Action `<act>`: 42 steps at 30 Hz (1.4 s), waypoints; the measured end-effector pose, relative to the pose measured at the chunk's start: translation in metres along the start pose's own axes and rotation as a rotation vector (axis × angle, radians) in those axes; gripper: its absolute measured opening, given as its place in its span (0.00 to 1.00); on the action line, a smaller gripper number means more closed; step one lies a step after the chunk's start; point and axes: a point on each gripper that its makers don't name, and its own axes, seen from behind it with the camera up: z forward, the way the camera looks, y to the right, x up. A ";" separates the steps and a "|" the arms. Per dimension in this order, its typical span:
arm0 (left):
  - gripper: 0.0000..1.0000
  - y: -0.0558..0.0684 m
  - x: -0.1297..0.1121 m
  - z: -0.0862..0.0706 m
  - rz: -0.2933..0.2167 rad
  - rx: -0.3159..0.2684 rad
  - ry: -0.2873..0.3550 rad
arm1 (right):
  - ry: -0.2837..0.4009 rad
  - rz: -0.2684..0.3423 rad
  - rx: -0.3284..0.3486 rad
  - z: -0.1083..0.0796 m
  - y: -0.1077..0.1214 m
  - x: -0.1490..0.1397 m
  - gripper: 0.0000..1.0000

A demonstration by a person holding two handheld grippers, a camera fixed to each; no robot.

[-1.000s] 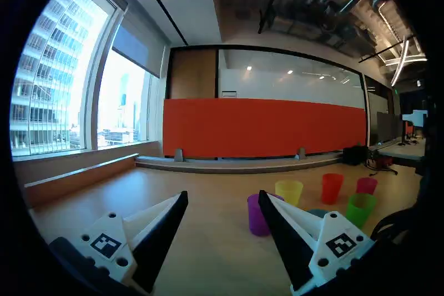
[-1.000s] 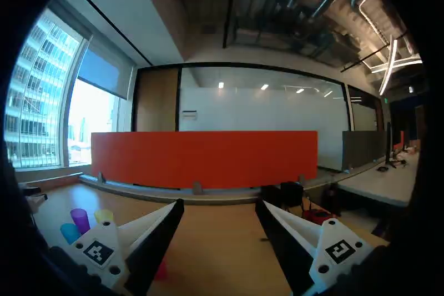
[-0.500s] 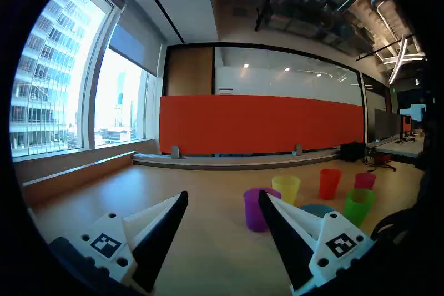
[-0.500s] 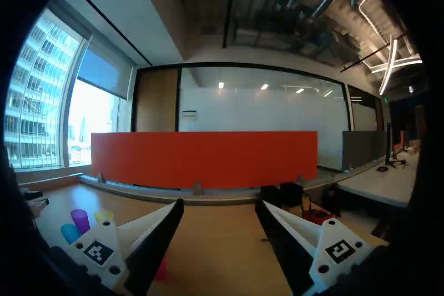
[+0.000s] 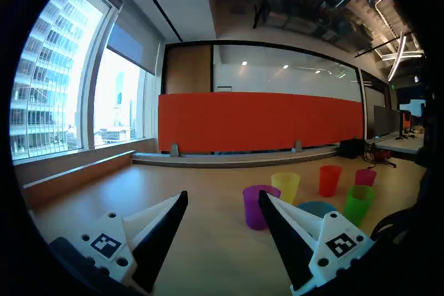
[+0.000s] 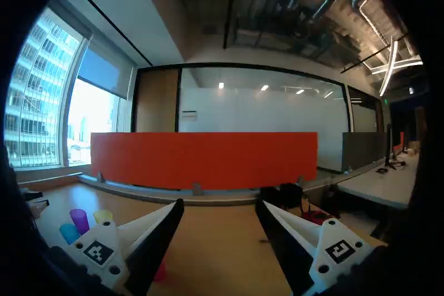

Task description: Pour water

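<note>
In the left gripper view, several plastic cups stand on the wooden table: a purple cup, a yellow cup, a red cup, a magenta cup, a green cup and a blue cup partly behind the right finger. My left gripper is open and empty, just short of the purple cup. In the right gripper view, the right gripper is open and empty over the table. A purple cup, a yellow cup and a blue cup show at far left.
An orange partition runs along the table's far edge, with tall windows on the left. Desks with cables and dark gear lie to the right in the right gripper view. A red object peeks from under the right gripper's left finger.
The left gripper view has tipped down and drifted slightly, so the cups sit a little lower-left and the blue cup shows more. The right gripper has barely moved.
</note>
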 end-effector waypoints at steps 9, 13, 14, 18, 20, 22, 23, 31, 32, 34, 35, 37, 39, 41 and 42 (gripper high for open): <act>0.94 -0.001 0.001 0.000 0.000 0.000 -0.001 | 0.011 -0.027 0.004 -0.003 0.001 -0.002 1.00; 0.94 -0.002 0.001 0.000 0.001 0.000 -0.001 | 0.028 -0.043 0.011 -0.005 0.000 -0.002 1.00; 0.94 -0.002 0.001 0.000 0.000 0.000 -0.001 | 0.033 -0.047 0.014 -0.005 -0.001 -0.003 1.00; 0.94 -0.002 0.001 0.000 0.001 0.000 -0.001 | 0.043 -0.052 0.025 -0.005 -0.004 -0.007 1.00; 0.94 -0.002 0.001 0.000 0.001 0.000 -0.001 | 0.048 -0.049 0.031 -0.005 -0.006 -0.009 1.00; 0.94 -0.002 0.001 0.000 0.001 0.000 -0.001 | 0.052 -0.042 0.035 -0.004 -0.007 -0.012 1.00; 0.94 -0.002 0.001 0.000 0.001 0.000 -0.001 | 0.054 -0.039 0.037 -0.004 -0.007 -0.013 1.00; 0.94 -0.002 0.001 0.000 0.001 0.000 -0.001 | 0.043 -0.029 0.037 -0.002 -0.012 -0.039 1.00; 0.94 -0.002 0.001 0.000 0.001 0.000 -0.001 | 0.042 -0.030 0.037 -0.002 -0.012 -0.043 1.00; 0.94 -0.002 0.001 0.000 0.001 0.000 -0.001 | 0.039 -0.029 0.031 -0.002 -0.013 -0.051 1.00; 0.94 -0.002 0.001 0.000 0.001 0.000 -0.001 | 0.038 -0.028 0.027 -0.002 -0.012 -0.054 1.00; 0.94 -0.002 0.001 0.000 0.001 0.000 -0.001 | 0.031 -0.026 0.023 -0.002 -0.012 -0.062 1.00; 0.94 -0.002 0.001 0.000 0.001 0.000 -0.001 | 0.022 -0.024 0.020 -0.002 -0.011 -0.070 1.00; 0.94 -0.003 0.001 0.000 0.001 0.000 -0.001 | 0.010 -0.022 0.016 -0.001 -0.009 -0.076 1.00; 0.94 -0.003 0.001 0.000 0.001 0.000 -0.001 | 0.007 -0.021 0.015 -0.001 -0.009 -0.079 1.00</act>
